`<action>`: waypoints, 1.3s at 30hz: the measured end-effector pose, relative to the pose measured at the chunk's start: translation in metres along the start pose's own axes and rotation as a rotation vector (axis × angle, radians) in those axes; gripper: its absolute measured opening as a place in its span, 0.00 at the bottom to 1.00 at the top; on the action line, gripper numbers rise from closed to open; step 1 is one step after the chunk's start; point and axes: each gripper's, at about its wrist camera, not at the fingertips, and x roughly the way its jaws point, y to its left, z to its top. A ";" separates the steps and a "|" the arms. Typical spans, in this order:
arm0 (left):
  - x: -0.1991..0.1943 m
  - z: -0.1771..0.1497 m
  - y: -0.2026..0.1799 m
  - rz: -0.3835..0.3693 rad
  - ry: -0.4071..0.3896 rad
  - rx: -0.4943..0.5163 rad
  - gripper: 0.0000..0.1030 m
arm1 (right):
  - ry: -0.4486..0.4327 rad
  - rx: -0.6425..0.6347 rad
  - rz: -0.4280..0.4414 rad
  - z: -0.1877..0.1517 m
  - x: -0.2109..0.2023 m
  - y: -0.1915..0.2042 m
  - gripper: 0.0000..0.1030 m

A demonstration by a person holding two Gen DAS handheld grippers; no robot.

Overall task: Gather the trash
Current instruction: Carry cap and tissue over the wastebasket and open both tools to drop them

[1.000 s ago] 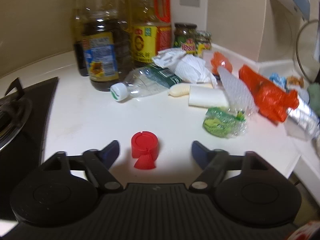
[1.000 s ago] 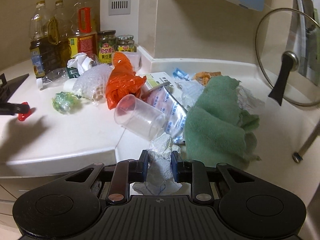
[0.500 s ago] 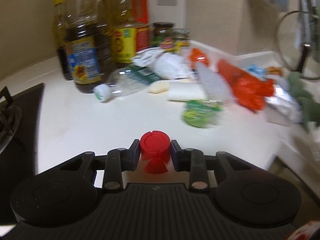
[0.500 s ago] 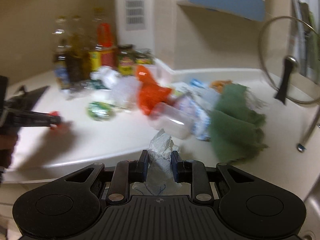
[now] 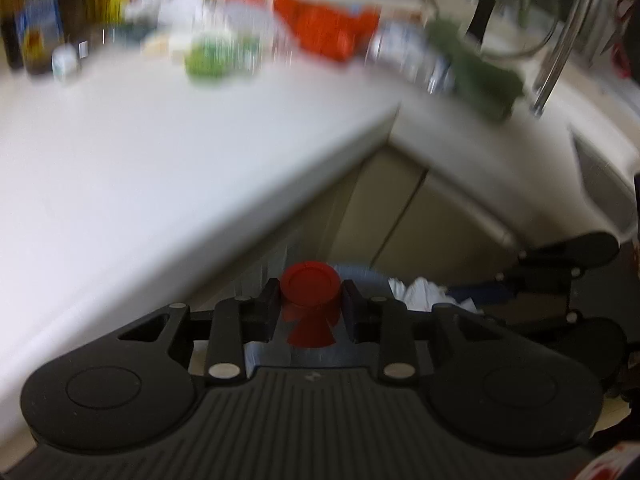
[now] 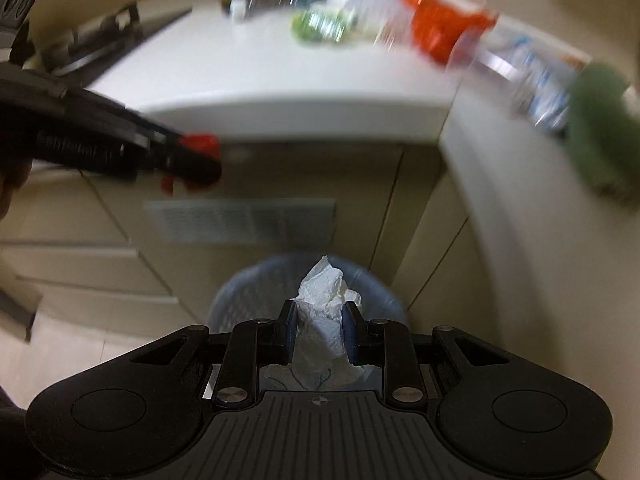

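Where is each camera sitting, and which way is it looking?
Left wrist: sits on the left claw, looking down past the counter edge to the cabinets; its fingers pinch a red cap.
Right wrist: sits on the right claw, looking down at the blue bin; it pinches a white tissue.
Shared: the right view shows the left claw with the cap; the left view shows the tissue; both show the counter.

Glossy red plastic cap (image 5: pixel 310 285), crumpled white paper tissue (image 6: pixel 325 308), smooth white countertop (image 5: pixel 160 152).
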 end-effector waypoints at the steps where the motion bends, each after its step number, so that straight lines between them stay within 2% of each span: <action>1: 0.009 -0.007 0.000 0.008 0.025 -0.011 0.28 | 0.019 -0.006 0.004 -0.004 0.010 -0.001 0.24; 7: 0.056 -0.039 -0.005 0.056 0.124 -0.093 0.28 | 0.106 -0.002 0.006 -0.026 0.064 -0.012 0.24; 15: 0.095 -0.057 -0.004 0.130 0.184 -0.226 0.28 | 0.196 0.031 0.031 -0.037 0.111 -0.033 0.24; 26: 0.115 -0.050 -0.015 0.150 0.206 -0.242 0.28 | 0.212 0.016 0.048 -0.038 0.120 -0.038 0.24; 33: 0.115 -0.049 -0.016 0.149 0.207 -0.234 0.28 | 0.205 0.024 0.042 -0.037 0.119 -0.037 0.24; 34: 0.115 -0.049 -0.016 0.149 0.209 -0.237 0.29 | 0.204 0.026 0.041 -0.036 0.119 -0.036 0.24; 37: 0.112 -0.049 -0.014 0.167 0.201 -0.264 0.70 | 0.203 0.028 0.042 -0.036 0.119 -0.037 0.24; 39: 0.108 -0.049 -0.013 0.169 0.192 -0.266 0.70 | 0.203 0.027 0.042 -0.036 0.119 -0.037 0.24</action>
